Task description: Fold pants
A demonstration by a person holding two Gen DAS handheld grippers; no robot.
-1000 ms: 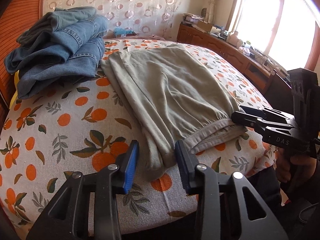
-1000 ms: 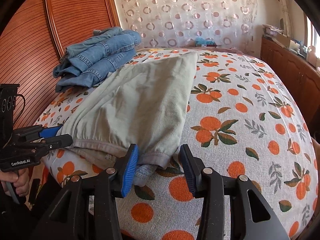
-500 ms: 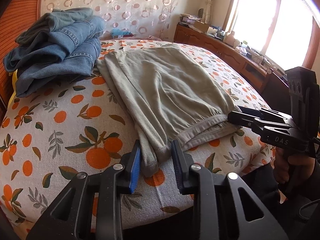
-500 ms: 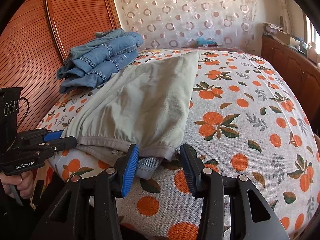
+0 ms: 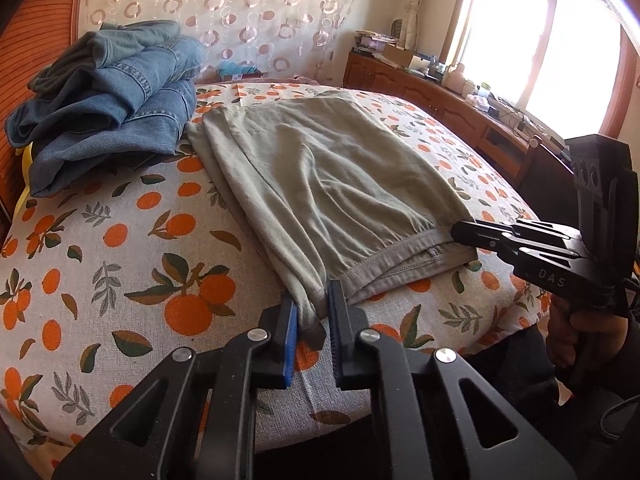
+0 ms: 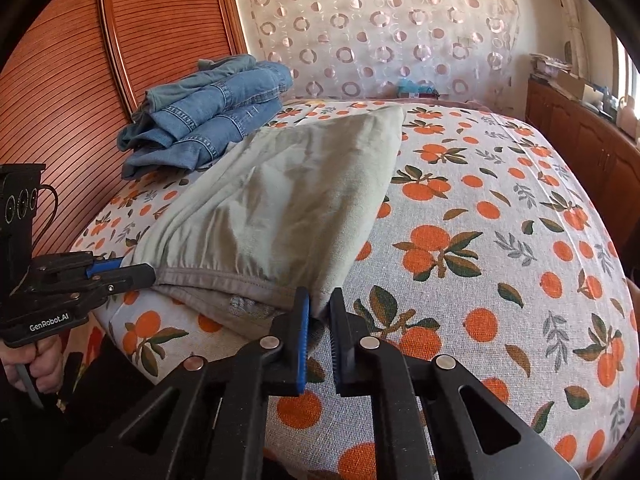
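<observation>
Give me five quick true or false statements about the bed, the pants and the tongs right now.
1. The left tongs pinch a waistband corner of the green pants. True.
2. The right tongs hang open, away from the pants. False: they grip the other waistband corner.
3. Folded jeans sit beside the pants. True.
4. The bedspread is plain white. False: it has an orange-fruit print.
5. The pants hang in midair. False: they lie on the bed.

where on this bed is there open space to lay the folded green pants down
Open: the bedspread right of the green pants, out to the wooden cabinets. Smaller patch in front of the jeans pile. Crowded: the headboard corner under the jeans, and the near edge where both hand-held grippers meet the waistband.
</observation>
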